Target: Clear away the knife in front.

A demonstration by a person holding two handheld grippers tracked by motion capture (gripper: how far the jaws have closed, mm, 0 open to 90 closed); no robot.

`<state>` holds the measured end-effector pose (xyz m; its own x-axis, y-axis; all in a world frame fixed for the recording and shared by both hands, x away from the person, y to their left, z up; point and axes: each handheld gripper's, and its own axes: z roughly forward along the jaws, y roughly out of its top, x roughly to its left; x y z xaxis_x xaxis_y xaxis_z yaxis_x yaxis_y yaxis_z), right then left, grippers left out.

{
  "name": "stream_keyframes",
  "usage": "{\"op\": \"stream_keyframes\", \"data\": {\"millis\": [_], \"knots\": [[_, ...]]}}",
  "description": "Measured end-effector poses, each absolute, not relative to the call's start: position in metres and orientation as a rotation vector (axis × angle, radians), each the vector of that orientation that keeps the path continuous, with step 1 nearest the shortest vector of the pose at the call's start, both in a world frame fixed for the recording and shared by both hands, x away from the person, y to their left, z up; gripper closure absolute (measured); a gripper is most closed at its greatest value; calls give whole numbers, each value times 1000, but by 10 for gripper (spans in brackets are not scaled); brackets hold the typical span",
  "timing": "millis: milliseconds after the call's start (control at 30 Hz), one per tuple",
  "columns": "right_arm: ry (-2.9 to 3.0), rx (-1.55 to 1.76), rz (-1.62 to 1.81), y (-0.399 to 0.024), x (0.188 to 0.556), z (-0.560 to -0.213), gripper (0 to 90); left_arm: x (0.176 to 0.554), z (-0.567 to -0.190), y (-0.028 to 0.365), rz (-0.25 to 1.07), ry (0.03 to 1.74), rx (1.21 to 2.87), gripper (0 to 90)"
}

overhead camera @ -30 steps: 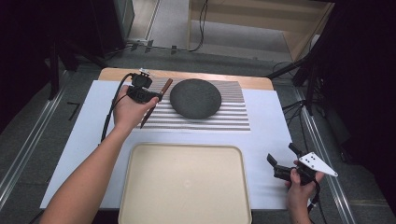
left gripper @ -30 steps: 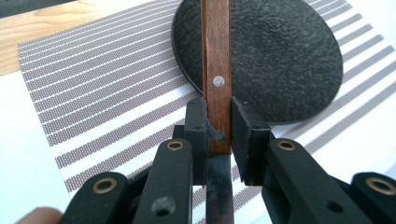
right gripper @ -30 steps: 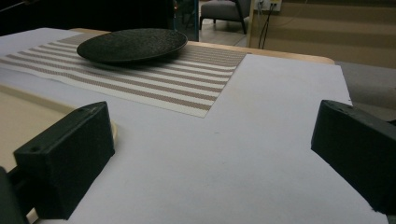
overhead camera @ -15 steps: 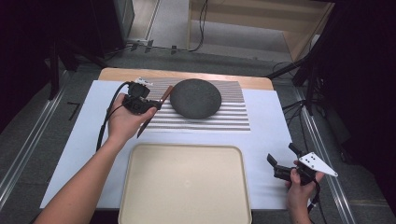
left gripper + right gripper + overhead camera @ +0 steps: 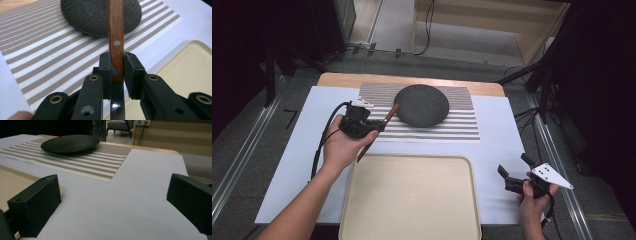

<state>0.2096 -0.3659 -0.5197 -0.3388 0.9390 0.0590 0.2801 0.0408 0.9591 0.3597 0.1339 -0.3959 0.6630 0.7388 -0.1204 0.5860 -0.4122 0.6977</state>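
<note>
Fingers of the left gripper clamp a wooden-handled knife; right gripper gapes empty. Keep the knife level, lowering it squarely inside the beige tray's left edge.

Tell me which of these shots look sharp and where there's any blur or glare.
High view: evenly lit table, dark surroundings, tray sharp. Left gripper view: wooden handle and placemat crisp, a glint on the blade near the bottom edge. Right gripper view: near jaws soft, dark plate fairly clear.
</note>
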Motion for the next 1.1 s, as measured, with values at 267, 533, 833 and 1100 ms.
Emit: {"op": "stream_keyframes", "data": {"millis": [267,533,833,1100], "knots": [[1687,1241,1322,-366,210,-520,0,338,-398,138,264,1001,2134,769],[1688,1238,1323,-365,210,-520,0,314,-404,142,251,988,2120,768],[1688,1232,1324,-365,210,-520,0,294,-413,145,228,978,2120,768],[1686,1236,1324,-366,209,-520,0,279,-421,149,210,972,2113,768]]}}
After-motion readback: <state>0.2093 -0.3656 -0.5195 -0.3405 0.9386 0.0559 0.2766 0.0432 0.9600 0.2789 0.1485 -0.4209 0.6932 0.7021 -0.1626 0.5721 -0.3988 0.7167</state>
